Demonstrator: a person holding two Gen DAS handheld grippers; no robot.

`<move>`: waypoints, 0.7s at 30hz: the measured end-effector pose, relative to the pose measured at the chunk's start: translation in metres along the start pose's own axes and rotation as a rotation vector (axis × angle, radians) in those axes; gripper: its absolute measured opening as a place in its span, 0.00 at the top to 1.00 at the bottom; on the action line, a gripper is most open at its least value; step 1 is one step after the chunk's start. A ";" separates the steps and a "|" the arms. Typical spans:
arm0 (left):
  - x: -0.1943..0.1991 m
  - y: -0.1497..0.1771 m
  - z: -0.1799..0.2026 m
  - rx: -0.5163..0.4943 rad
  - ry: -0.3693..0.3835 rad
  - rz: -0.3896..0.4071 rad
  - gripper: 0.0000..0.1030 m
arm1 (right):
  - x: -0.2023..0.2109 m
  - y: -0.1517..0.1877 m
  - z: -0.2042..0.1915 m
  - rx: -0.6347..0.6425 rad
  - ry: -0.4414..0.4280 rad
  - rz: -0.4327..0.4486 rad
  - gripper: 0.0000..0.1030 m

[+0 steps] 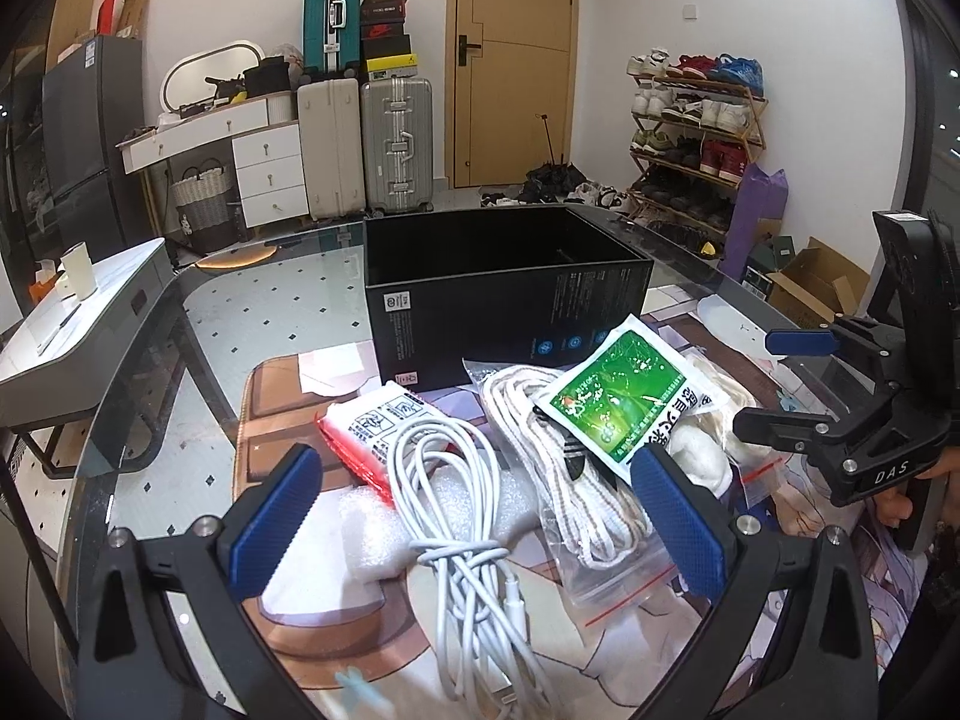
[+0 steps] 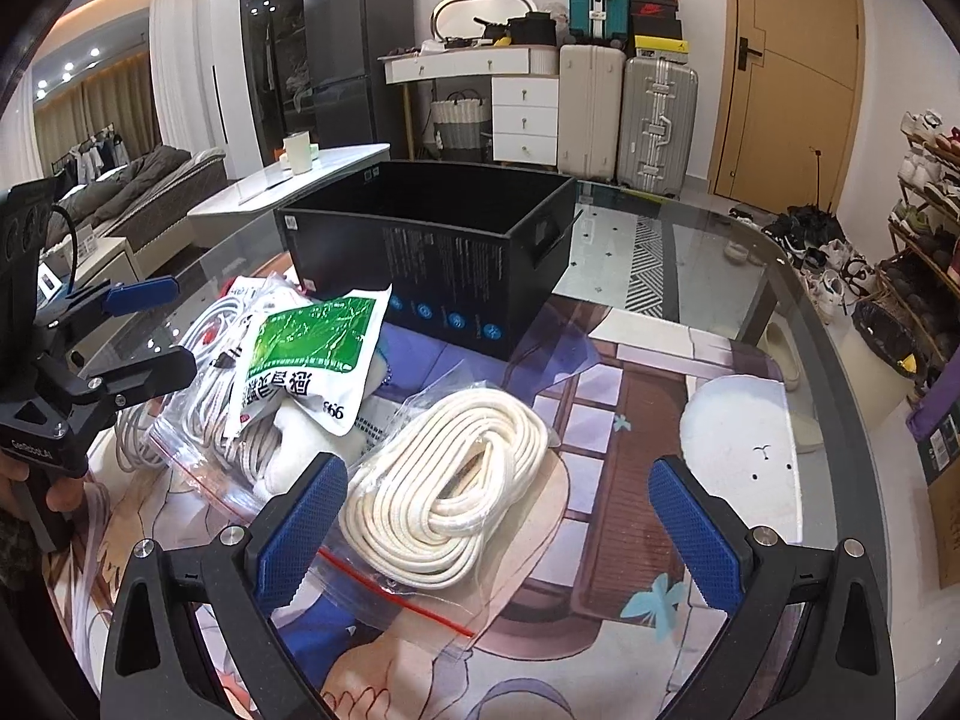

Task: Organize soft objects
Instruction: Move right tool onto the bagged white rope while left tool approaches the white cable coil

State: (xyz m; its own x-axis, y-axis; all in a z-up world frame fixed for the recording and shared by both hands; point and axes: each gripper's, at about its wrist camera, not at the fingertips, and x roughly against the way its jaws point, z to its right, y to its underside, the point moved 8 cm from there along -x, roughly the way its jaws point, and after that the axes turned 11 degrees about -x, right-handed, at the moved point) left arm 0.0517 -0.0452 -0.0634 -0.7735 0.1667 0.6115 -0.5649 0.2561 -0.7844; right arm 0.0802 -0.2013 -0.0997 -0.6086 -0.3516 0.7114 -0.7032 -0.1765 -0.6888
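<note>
An open black box (image 1: 510, 294) (image 2: 432, 252) stands on the printed mat. In front of it lies a pile: a white cable bundle (image 1: 462, 516), a red-edged white packet (image 1: 372, 426), a green and white packet (image 1: 624, 396) (image 2: 312, 354), a zip bag of cream cord (image 1: 576, 480), and a bagged coil of white rope (image 2: 450, 480). My left gripper (image 1: 480, 522) is open and empty above the cable bundle. My right gripper (image 2: 498, 534) is open and empty over the rope coil; it also shows in the left wrist view (image 1: 780, 384).
The glass table (image 2: 690, 252) carries the printed mat (image 2: 630, 456). White foam (image 1: 384, 528) lies under the cable. A white side table (image 1: 78, 324) stands left. Suitcases (image 1: 366, 138), a shoe rack (image 1: 696, 138) and a door (image 1: 510, 60) stand behind.
</note>
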 end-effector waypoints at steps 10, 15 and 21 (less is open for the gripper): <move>-0.010 0.012 -0.010 0.015 -0.010 -0.081 0.00 | -0.026 0.009 0.007 -0.070 -0.016 -0.124 0.15; -0.014 0.016 -0.013 0.018 0.001 -0.112 0.00 | -0.029 0.008 0.010 -0.076 -0.010 -0.130 0.18; -0.015 0.020 -0.016 0.015 0.008 -0.132 0.00 | -0.029 0.008 0.009 -0.062 0.010 -0.129 0.27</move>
State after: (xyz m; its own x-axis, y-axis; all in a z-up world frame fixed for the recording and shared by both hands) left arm 0.0566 -0.0271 -0.0866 -0.6898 0.1405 0.7102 -0.6657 0.2625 -0.6985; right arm 0.0955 -0.2006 -0.1270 -0.5151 -0.3207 0.7948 -0.7969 -0.1621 -0.5819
